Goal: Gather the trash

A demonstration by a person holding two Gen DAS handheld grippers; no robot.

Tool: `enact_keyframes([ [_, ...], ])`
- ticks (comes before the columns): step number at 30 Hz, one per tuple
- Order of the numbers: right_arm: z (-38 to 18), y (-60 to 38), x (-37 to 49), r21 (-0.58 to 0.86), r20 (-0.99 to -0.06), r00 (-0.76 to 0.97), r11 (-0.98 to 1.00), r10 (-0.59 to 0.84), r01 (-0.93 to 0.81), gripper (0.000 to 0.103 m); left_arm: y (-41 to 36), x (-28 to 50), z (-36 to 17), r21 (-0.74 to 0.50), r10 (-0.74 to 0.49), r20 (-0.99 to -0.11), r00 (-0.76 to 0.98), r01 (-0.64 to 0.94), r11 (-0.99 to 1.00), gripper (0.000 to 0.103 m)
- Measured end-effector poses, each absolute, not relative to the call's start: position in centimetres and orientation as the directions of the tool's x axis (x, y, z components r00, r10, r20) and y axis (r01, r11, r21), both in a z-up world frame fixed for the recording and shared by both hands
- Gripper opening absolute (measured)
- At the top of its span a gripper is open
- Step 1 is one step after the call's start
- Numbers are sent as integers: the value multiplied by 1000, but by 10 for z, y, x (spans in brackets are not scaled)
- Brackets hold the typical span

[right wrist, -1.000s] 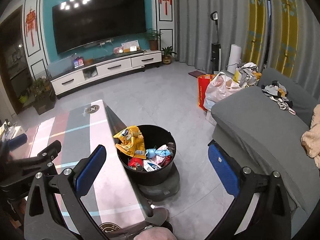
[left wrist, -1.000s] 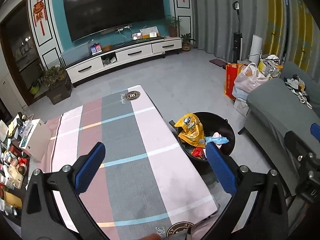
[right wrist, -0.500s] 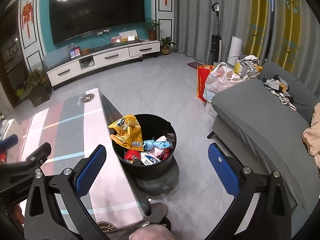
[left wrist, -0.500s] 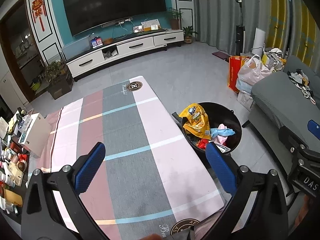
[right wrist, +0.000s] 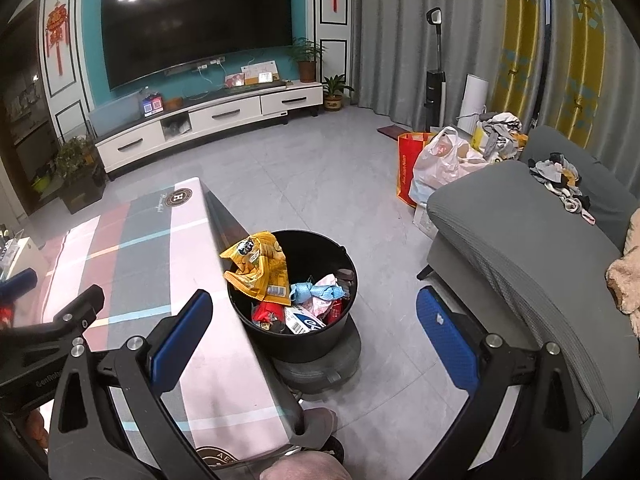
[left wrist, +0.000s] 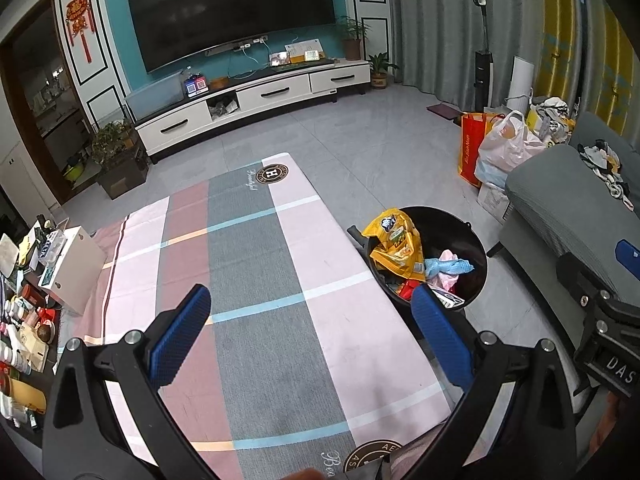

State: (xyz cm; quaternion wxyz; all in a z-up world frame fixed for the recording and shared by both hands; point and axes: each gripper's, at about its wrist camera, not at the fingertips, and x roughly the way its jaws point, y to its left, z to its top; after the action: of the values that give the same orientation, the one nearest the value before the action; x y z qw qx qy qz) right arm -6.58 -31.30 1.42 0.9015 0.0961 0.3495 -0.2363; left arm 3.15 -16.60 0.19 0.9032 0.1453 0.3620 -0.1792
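A black round trash bin [right wrist: 316,338] stands on the floor against the right edge of the table; it also shows in the left wrist view [left wrist: 478,236]. It holds a yellow snack bag [right wrist: 260,266] at its rim, a light blue wrapper [right wrist: 316,291], red and white wrappers. My left gripper [left wrist: 310,320] is open and empty above the table with the pink and grey checked cloth [left wrist: 240,264]. My right gripper [right wrist: 314,322] is open and empty, raised over the bin's near side.
A grey sofa [right wrist: 520,240] with clothes stands at the right. Shopping bags [right wrist: 436,164] sit on the floor beyond it. A white box [left wrist: 74,268] and many small items [left wrist: 20,344] lie left of the table. A TV cabinet [left wrist: 256,100] lines the far wall.
Both grippers have risen and drawn back a little, so the bin and table sit slightly farther off. Both stay open and empty.
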Motion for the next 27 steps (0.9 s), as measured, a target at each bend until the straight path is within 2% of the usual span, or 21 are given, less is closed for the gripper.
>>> enact_keyframes([
  [27,17,-311,-66,10,-671,647,868,-362,497,100,-160,34,7,137,-207,-699,684,412,901,100],
])
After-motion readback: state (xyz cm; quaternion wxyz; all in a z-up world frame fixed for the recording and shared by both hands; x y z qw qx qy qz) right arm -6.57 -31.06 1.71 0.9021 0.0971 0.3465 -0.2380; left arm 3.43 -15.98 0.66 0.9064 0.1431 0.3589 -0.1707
